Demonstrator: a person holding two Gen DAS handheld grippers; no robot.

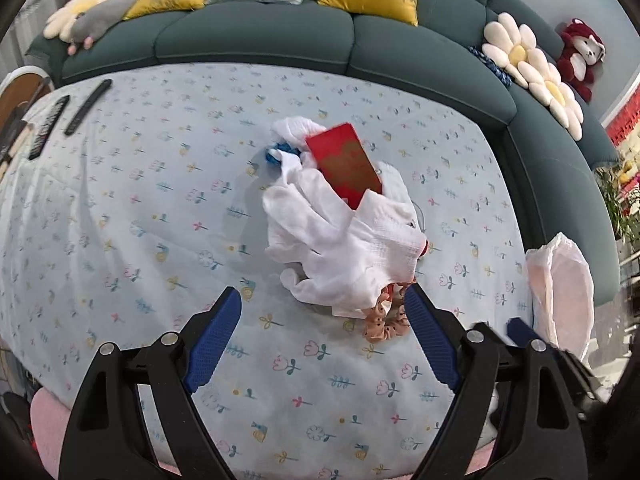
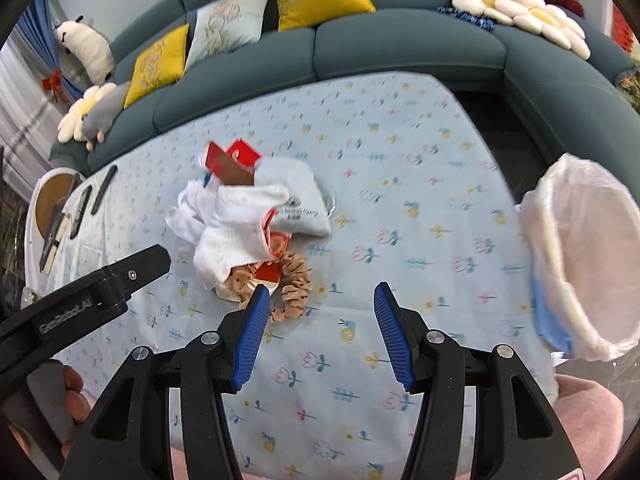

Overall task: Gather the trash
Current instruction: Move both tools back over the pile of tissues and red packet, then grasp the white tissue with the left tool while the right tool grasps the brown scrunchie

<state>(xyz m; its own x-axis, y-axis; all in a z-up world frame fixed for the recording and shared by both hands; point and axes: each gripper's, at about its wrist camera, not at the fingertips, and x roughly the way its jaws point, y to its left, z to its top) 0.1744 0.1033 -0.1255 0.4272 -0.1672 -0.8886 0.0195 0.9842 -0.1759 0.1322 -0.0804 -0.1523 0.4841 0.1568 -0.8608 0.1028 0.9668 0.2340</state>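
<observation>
Hovering: I have both tongs pitched steeply down over the counter [image 1: 120,220], which wears a pale blue cloth printed with small flowers; a teal sofa [image 1: 256,40] curves behind it.
Bin: a basket lined with a thin white plastic bag [image 2: 592,264] sits at the counter's right edge, mouth tipped toward me, well apart from the pile.
Pile: a heap of crumpled white cloths and tissue [image 1: 340,240] lies mid-counter, its long axis running away from me; a flat red card packet [image 1: 345,164] pokes out of its far end.
Scrunchie: a peach fabric hair band with dark dots [image 1: 386,316] lies at the pile's near end, partly under the white cloth.
Left tongs [image 1: 324,336]: jaws wide apart, nothing between the pads; the pile's near end sits just ahead, toward the right finger.
Right tongs [image 2: 320,332]: jaws apart and empty; the pile lies ahead and to the left, with the band just past the left fingertip.
Judgement: the left tongs line up better with the pile, so I would lead with them; the right is nearer the bin.
</observation>
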